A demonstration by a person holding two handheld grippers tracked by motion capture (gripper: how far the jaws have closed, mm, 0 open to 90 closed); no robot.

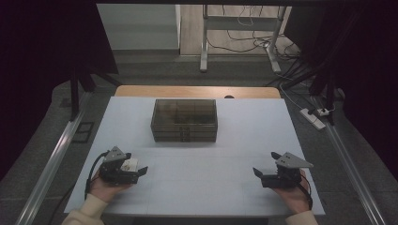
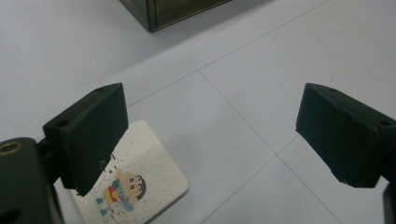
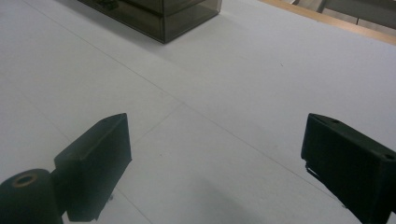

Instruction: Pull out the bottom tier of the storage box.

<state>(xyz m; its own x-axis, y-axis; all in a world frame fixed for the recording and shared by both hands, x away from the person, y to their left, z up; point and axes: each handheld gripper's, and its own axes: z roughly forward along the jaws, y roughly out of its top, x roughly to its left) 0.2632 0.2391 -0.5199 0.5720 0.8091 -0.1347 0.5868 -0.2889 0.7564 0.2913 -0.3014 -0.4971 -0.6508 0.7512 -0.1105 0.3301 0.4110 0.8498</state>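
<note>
Cartoon card [image 2: 140, 186]: flat on white counter [image 1: 202, 183], at 7 o'clock, under left gripper [image 2: 210, 135], jaws spread wide, untouched. Right gripper [image 3: 215, 172]: jaws apart, empty. Smoked box [image 1: 184, 119]: 12 o'clock, well apart.

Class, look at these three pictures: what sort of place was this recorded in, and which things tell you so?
Probably a lab or recording workspace, not a home. A white-covered table stands between metal frame rails with dark curtains to either side, and cables and a power strip lie on the floor behind.

Dark clear box [image 1: 184, 120] – closed – mid-table [image 1: 244, 164].
</note>
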